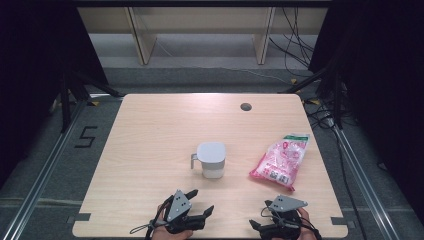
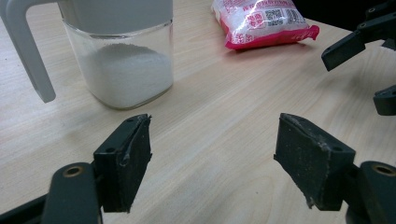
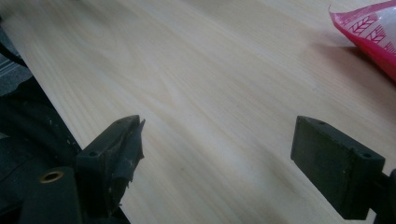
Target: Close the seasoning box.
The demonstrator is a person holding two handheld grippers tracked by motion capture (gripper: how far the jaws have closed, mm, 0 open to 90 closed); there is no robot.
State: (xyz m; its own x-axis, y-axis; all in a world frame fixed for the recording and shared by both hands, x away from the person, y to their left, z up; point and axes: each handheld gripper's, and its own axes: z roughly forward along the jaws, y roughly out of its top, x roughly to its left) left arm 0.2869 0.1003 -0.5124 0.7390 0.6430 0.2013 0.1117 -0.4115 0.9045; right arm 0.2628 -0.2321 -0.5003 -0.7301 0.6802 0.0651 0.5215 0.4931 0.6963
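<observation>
High view showed the left gripper (image 1: 200, 202) and the right gripper (image 1: 263, 218) resting low at the near edge of the wooden table (image 1: 150, 135), both with jaws spread wide and nothing between them. The lidded glass canister (image 1: 211, 160) stood upright near the table's middle, just ahead of the left gripper, and the pink-and-white bag (image 1: 280, 161) lay flat to its right, well apart from it. Judged from this, the step in hand was a first reach, and it would have gone best with the left gripper closing squarely on the canister's body or handle to steady it while the right gripper went for the bag's sealed edge rather than its slack middle. Left gripper view showed the canister (image 2: 122, 60) as clear glass, partly filled with white granules, under a pale grey lid with a grey handle (image 2: 29, 51) hooking down one side; the bag (image 2: 261, 21) was glossy, printed with codes and trimmed in pink.
</observation>
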